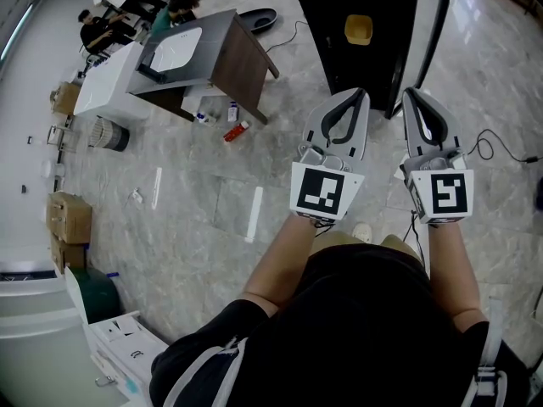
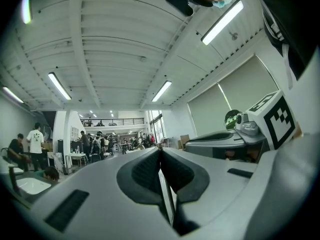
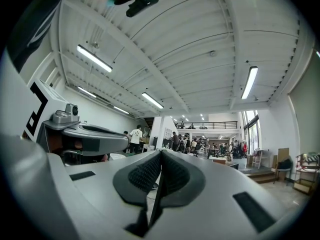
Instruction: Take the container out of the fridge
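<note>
In the head view a tall black cabinet (image 1: 356, 32) stands ahead on the floor; a yellow container (image 1: 358, 30) shows on its dark top face, and I cannot tell whether it sits on or inside it. My left gripper (image 1: 363, 94) and right gripper (image 1: 408, 93) are held side by side in front of the person's body, tips pointing toward the cabinet but short of it. Both are shut with nothing between the jaws. The left gripper view shows my left gripper (image 2: 160, 151) closed against the ceiling. The right gripper view shows my right gripper (image 3: 161, 154) closed too.
A brown table (image 1: 242, 58) carrying a white basin stands at the upper left, with bottles (image 1: 235, 125) on the floor beside it. Cardboard boxes (image 1: 69, 217) line the left wall. A black cable (image 1: 501, 147) runs along the floor at the right. People sit at the far upper left.
</note>
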The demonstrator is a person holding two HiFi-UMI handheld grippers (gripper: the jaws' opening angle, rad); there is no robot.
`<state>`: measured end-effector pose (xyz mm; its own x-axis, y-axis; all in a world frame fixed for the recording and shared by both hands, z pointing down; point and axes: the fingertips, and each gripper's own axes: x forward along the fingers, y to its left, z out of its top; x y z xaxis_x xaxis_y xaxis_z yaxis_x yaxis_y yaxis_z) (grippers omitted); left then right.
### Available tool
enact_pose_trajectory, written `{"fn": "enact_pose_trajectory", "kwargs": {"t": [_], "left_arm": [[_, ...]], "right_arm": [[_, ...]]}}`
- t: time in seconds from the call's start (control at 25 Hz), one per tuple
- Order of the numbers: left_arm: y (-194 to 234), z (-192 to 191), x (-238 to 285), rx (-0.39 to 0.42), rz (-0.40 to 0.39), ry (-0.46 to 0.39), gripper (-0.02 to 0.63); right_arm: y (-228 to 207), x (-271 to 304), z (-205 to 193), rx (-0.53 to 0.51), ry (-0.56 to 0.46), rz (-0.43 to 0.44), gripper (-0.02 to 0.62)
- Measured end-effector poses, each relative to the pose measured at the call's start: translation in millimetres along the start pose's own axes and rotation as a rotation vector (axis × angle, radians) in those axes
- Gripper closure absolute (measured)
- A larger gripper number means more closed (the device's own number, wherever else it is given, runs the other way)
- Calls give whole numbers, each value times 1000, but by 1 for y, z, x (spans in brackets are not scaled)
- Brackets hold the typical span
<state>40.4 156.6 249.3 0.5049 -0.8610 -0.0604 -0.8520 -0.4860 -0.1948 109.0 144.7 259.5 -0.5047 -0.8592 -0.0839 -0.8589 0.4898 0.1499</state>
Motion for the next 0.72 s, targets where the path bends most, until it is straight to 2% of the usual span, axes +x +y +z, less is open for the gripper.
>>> {"fn": "enact_pose_trajectory", "kwargs": {"t": [0.12, 0.48, 0.72], "left_arm": [[-3, 3, 3, 11, 1, -22, 583], [-10, 2, 1, 33, -4, 19, 583], [-11, 9, 7, 47, -26, 16, 583]], "right_arm": [[-3, -2, 1, 3, -6, 2, 560], [-8, -13, 2, 10, -29, 4, 560], [-11, -8, 9, 31, -36, -4, 560]]}}
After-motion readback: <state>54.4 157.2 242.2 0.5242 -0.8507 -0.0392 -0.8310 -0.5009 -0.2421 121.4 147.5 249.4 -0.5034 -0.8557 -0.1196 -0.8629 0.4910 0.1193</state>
